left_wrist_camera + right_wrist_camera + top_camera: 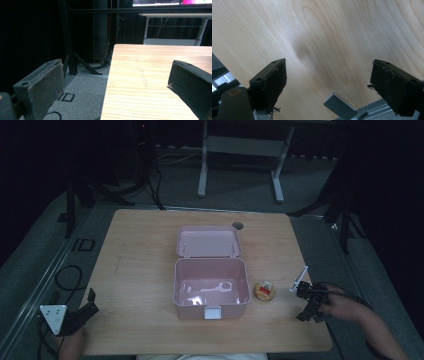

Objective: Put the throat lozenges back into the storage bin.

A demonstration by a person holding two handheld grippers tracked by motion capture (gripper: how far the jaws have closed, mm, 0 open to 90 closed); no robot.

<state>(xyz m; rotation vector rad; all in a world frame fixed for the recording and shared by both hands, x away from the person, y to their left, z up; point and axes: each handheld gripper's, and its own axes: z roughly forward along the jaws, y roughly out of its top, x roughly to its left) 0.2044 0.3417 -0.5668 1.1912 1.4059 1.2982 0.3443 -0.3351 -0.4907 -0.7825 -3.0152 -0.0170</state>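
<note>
Both grippers hover near the tabletop's (140,245) front corners, the left gripper (85,312) and right gripper (309,306) each with jaws spread wide and empty, while a pink box (212,287) (lid swung open) sits mid-table just beside a small round container (264,291).

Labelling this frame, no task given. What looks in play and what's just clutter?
Likely in play:
pink box, lid open
round snack right of the box
left gripper, open, empty
right gripper, open, empty

Lying about:
table
cables on the floor
white stand behind

A pale item lies inside the box; can't tell what.
</note>
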